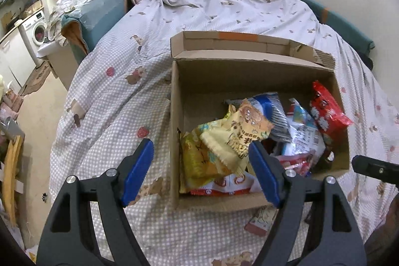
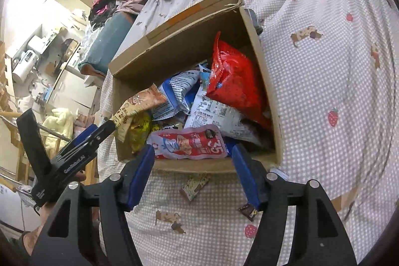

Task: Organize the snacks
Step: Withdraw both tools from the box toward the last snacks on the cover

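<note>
Left wrist view: my cardboard box (image 1: 254, 71) of snacks sits on the checked bedspread (image 1: 112, 116), flaps up.
I see bare cover left of it. A red bag (image 2: 234, 81) leans on its right wall, a pink pouch (image 2: 189, 142) marked "35" lies at the near edge, and a small wrapper (image 2: 194, 186) lies outside. My left gripper (image 1: 202, 166) and right gripper (image 2: 192, 176) both gape, empty.
</note>
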`<state>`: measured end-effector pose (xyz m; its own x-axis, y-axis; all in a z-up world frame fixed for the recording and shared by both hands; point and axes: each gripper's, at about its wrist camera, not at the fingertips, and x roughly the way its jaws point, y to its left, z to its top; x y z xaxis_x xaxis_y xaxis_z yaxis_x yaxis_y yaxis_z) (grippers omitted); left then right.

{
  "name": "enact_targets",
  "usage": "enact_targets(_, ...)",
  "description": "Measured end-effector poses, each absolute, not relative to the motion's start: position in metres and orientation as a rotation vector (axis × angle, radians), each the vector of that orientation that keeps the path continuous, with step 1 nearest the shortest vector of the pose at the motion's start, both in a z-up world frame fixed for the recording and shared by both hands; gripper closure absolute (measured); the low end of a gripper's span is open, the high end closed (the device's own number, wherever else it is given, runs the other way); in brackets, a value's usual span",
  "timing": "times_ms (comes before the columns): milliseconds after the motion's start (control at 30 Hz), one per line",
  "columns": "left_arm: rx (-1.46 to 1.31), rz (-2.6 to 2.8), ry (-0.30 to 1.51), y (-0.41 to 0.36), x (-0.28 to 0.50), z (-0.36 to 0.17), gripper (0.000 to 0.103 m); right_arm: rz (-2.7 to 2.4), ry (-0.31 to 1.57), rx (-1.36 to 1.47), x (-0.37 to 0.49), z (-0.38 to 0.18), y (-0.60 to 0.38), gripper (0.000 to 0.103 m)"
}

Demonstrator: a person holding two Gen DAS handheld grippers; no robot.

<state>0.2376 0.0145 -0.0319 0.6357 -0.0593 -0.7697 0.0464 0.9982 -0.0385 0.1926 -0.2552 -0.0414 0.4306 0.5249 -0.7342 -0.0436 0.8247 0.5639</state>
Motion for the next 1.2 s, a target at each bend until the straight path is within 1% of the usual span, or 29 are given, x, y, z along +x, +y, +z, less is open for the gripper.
enact_targets(333,-0.039,-0.07,0.898,0.018,0.203,-0.03,0.028,0.347,1.071,0.537,0.166,-0.04,-0.263,0.035)
enact_targets(600,0.0,-0.054,0.898,0.02,0.182,-0.028,0.028,0.323,1.084,0.536,0.152,-0.042,-0.264,0.035)
enact_targets(833,-0.034,-0.06,0.94,0.023,0.167,-0.034,0.028,0.301,1.094,0.554,0.141,-0.046,-0.268,0.035)
enact_targets(1133,-0.049,-0.059,0.933,0.016,0.145,-0.036,0.027,0.24,1.105,0.531,0.128,-0.049,-0.272,0.034)
enact_targets(1167,-0.056,-0.053,0.937,0.017,0.144,-0.037,0.027,0.231,1.112,0.534,0.128,-0.051,-0.273,0.032)
enact_targets(1200,-0.067,-0.051,0.947,0.017,0.143,-0.039,0.021,0.217,1.122,0.536,0.127,-0.054,-0.275,0.03)
